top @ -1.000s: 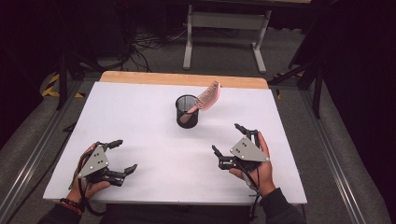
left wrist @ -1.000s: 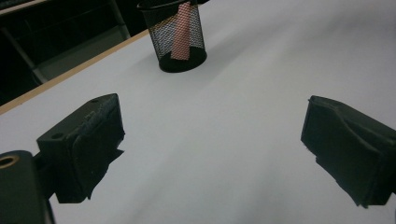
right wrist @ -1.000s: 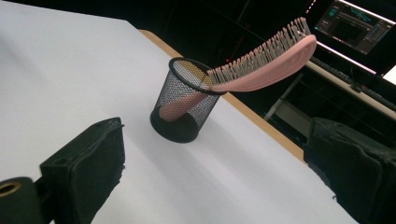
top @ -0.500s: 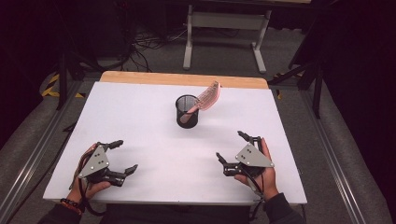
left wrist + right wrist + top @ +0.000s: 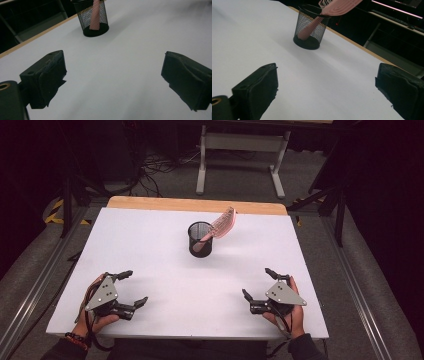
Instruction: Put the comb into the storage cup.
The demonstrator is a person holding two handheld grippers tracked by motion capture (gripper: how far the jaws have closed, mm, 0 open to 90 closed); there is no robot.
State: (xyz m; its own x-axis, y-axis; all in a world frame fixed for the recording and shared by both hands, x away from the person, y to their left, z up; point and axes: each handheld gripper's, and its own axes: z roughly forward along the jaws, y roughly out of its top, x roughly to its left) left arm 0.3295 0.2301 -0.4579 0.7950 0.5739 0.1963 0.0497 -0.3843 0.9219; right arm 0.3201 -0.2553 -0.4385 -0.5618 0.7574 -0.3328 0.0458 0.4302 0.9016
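Grippers, left (image 5: 134,287) at seven o'clock and right (image 5: 260,283) at five, gape empty, well apart from the black mesh cup (image 5: 200,239) holding a pink plastic hairbrush (image 5: 222,225) on the white bench (image 5: 150,240).

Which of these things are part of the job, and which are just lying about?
Part of the job:
pink hairbrush
black mesh cup
left gripper, open
right gripper, open

Just around:
white table
metal stand
floor cables

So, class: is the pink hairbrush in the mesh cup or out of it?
In. The pink hairbrush stands handle-down inside the upright black mesh cup, leaning on its rim with the bristle head sticking out above.
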